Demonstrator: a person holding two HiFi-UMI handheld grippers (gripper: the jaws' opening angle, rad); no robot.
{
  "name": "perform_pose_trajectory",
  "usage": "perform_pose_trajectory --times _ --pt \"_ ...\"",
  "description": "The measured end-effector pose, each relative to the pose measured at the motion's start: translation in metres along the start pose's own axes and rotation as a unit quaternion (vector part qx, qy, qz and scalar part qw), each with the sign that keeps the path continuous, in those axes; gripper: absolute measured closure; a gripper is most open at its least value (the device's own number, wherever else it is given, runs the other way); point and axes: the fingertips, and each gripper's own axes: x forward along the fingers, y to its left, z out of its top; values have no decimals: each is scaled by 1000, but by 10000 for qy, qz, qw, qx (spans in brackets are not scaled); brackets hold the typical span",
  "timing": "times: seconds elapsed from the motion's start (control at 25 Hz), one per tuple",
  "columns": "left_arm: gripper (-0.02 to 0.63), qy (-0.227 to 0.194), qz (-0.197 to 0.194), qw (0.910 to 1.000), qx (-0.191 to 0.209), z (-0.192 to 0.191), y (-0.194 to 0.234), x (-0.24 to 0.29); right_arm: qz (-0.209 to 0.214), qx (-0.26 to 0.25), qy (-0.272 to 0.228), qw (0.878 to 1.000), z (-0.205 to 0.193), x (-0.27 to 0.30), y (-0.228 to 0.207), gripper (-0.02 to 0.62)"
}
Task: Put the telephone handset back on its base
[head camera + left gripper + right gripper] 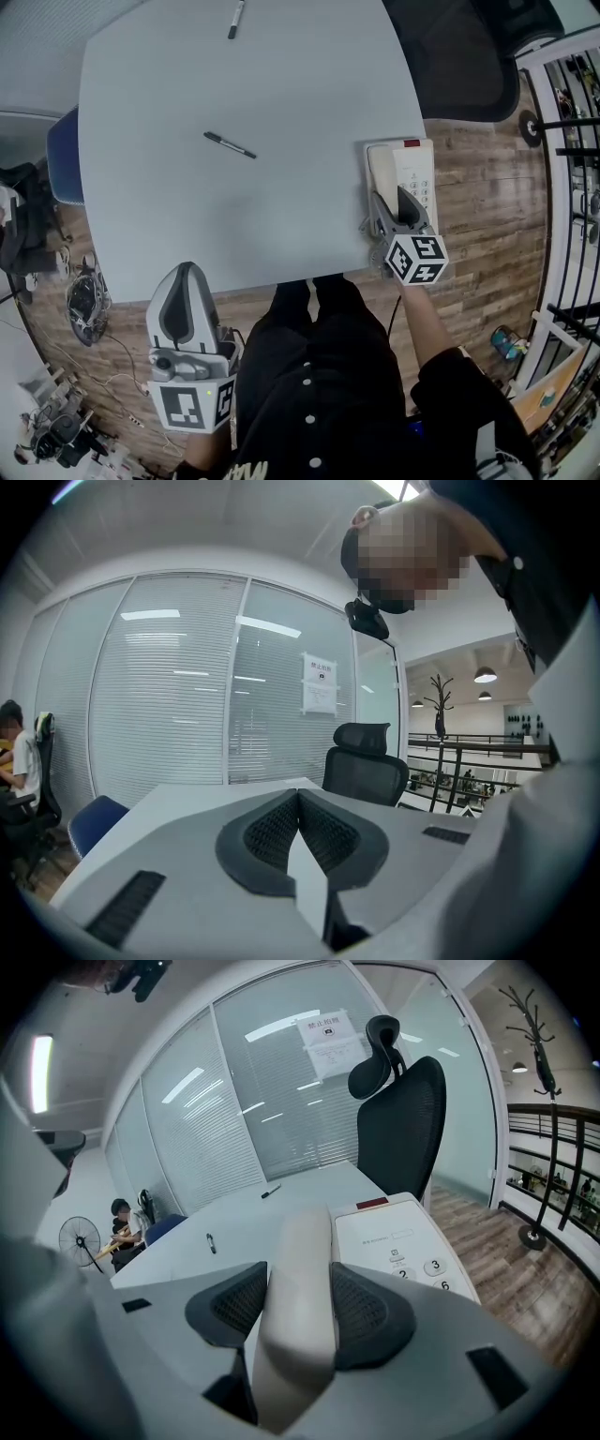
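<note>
Handset [298,1279] sits clamped between the jaws of the right gripper [392,211], along the left side of the telephone base [419,173] at 3 o'clock on the surface [281,84]. Left gripper [186,281], jaws together and empty, hangs at 7 o'clock, off the surface edge.

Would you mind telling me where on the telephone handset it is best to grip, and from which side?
Grip the handset on its slim middle bar, jaws across its narrow width, coming from the near end along its length. The right gripper holds it just so, clear of the keypad on the base.
</note>
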Motion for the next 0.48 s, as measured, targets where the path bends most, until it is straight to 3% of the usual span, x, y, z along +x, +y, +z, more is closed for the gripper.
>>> perform_pose_trajectory --times 0.48 --pt "592 74 -58 9999 -37 -5 -3 2 -575 -486 173 9970 1 1 4 360"
